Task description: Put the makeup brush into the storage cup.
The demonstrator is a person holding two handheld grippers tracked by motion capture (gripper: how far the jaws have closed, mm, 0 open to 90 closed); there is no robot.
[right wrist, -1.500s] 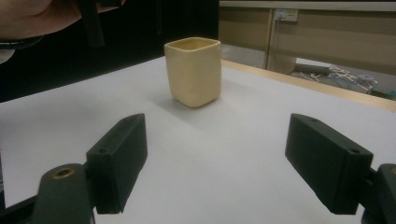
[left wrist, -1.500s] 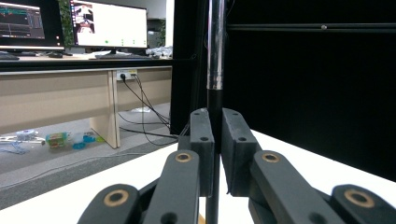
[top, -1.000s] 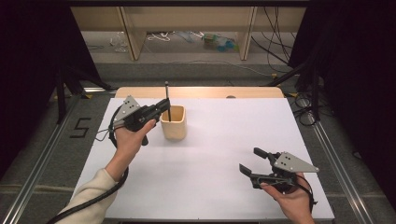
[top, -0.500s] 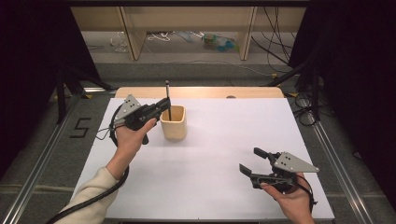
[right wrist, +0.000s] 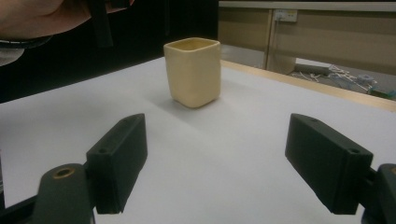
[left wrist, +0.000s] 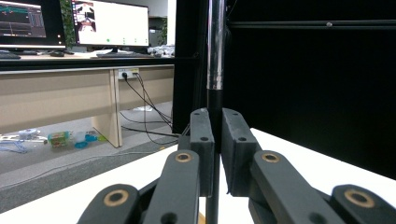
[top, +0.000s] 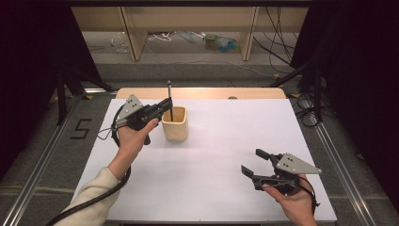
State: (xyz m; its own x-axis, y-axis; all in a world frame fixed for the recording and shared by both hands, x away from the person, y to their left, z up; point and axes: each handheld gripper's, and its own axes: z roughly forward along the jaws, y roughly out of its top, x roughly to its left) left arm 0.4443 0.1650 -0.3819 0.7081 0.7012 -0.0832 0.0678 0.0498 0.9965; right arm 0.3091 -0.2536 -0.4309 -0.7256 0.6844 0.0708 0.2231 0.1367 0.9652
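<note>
Before me: a white worktop (top: 211, 155) with a pale wooden far edge (top: 202, 92). Beyond it, grey floor with loose cables (top: 277, 52) and wooden desk legs (top: 133, 33). Two lit monitors (left wrist: 109, 22) stand on a desk (left wrist: 70, 65). A "5" (top: 81, 128) marks the floor.
</note>
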